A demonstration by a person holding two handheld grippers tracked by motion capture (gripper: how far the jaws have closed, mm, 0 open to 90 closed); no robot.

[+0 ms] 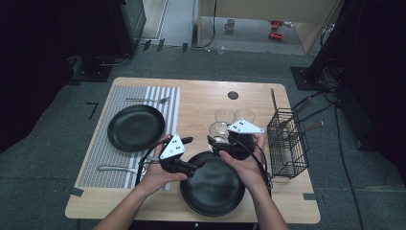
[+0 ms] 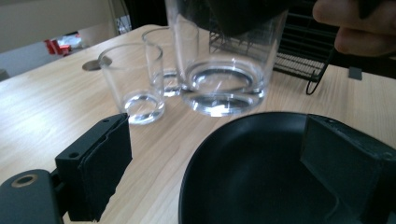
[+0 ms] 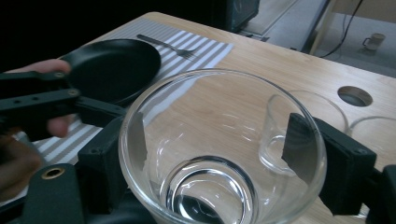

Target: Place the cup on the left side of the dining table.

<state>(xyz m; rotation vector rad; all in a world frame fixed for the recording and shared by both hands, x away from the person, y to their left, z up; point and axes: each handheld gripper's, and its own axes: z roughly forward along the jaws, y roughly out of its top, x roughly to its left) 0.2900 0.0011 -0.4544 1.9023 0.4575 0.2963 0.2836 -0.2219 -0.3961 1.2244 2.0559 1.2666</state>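
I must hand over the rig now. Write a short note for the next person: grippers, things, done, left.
Right gripper: jaws around the large glass, apparently gripping it, near the two small glasses.
Left gripper: open, jaws either side of the near black plate rim.
Done: far black plate, fork and another utensil lie on the striped mat.
Left: probably placing the glass and near plate.
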